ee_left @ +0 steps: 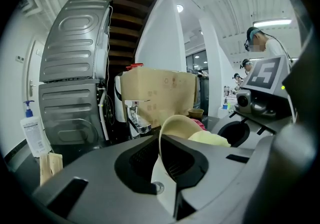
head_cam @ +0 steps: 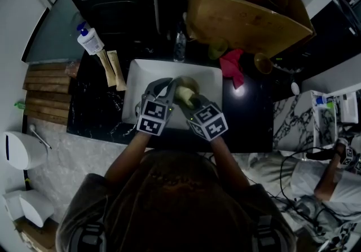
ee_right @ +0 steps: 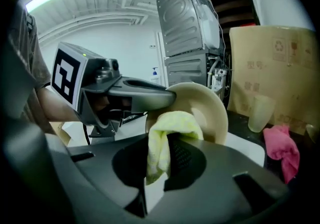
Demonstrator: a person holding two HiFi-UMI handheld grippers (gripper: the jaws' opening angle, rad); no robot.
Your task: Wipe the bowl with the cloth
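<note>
A dark countertop (head_cam: 254,127) carries a white rectangular sink (head_cam: 211,76) at its middle. A brown cardboard box (head_cam: 242,20) stands at the counter's far edge. A pink cloth (head_cam: 232,67) lies just beside the sink's far right corner, and a pump bottle (head_cam: 89,39) sits near the counter's far left corner. A chrome faucet (ee_left: 136,118) rises in front of the box, beside tall grey metal appliances (ee_left: 75,67). A pale cup (ee_right: 259,113) stands near the pink cloth.

Both grippers meet over the sink. The left gripper (ee_left: 162,160) has its jaws clamped on the rim of a cream bowl (ee_left: 177,124), holding it tilted on edge above the basin. The right gripper (ee_right: 160,163) has its jaws closed on a yellow cloth (ee_right: 165,133). The bunched top of the cloth presses against the inside of the bowl, just under the left gripper's jaw.
</note>
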